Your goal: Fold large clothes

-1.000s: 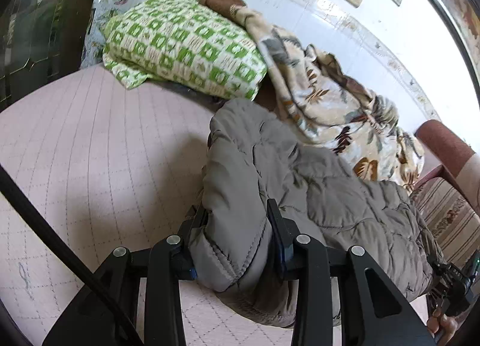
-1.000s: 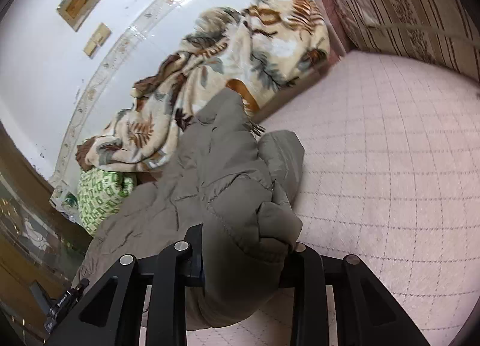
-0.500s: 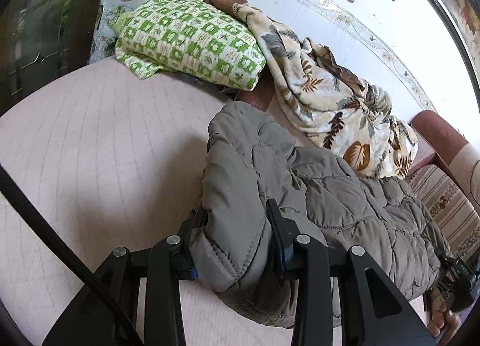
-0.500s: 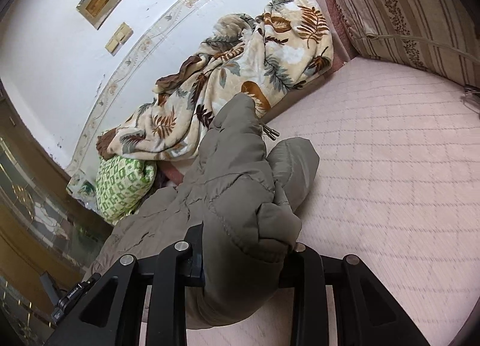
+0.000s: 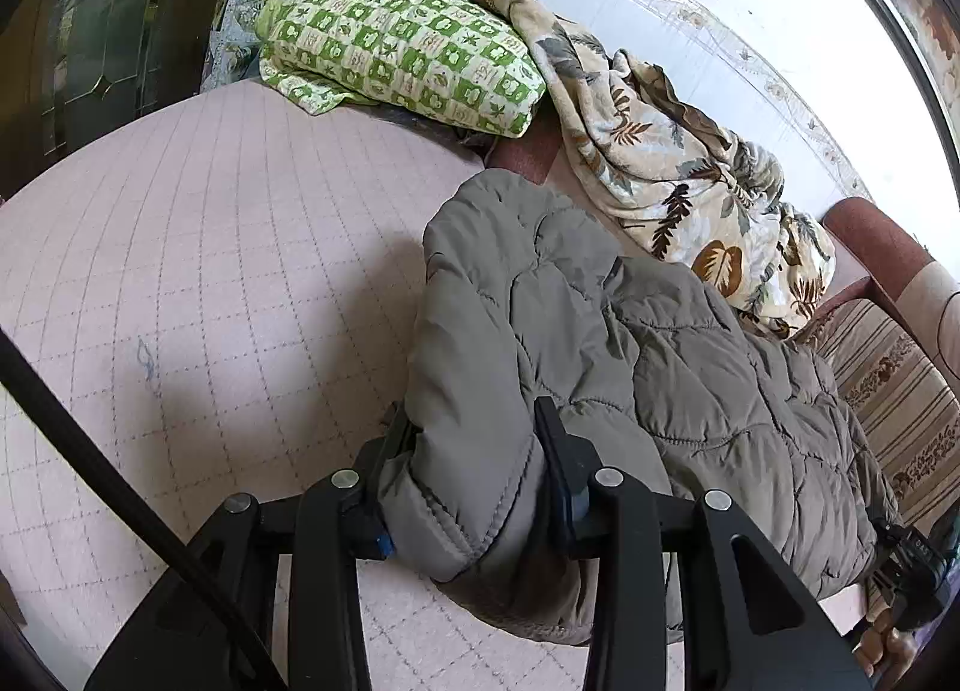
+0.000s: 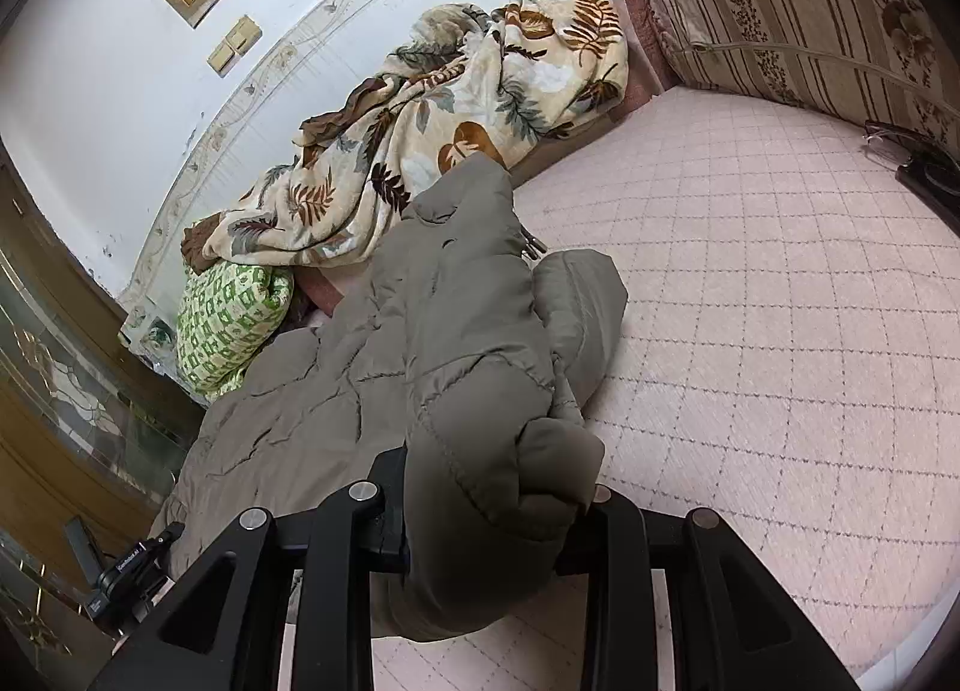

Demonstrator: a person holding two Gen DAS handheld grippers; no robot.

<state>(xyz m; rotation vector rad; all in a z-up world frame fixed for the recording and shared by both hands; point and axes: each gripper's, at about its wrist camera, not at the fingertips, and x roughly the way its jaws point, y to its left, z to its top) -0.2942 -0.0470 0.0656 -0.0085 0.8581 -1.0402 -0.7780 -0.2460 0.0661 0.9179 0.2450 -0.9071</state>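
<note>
A grey-olive quilted jacket [image 5: 600,343] lies across the pink quilted bed [image 5: 210,271]. My left gripper [image 5: 474,451] is shut on a thick fold of its left end, fabric bulging between the jaws. My right gripper [image 6: 492,487] is shut on a bunched fold of the jacket's [image 6: 432,331] other end. The jacket stretches between the two grippers, its far edge up near the blanket. The right gripper shows at the lower right of the left wrist view [image 5: 906,577].
A leaf-print blanket [image 5: 672,151] and a green checked pillow [image 5: 402,55] lie along the wall at the far edge. A striped cushion [image 6: 780,1] stands at the bed's right end, with a dark object [image 6: 924,175] beside it. A dark cabinet [image 5: 90,31] stands left.
Both grippers keep their hold and have moved with the jacket; the views have tilted so more of the bed surface shows and the blanket and pillow sit farther off.
</note>
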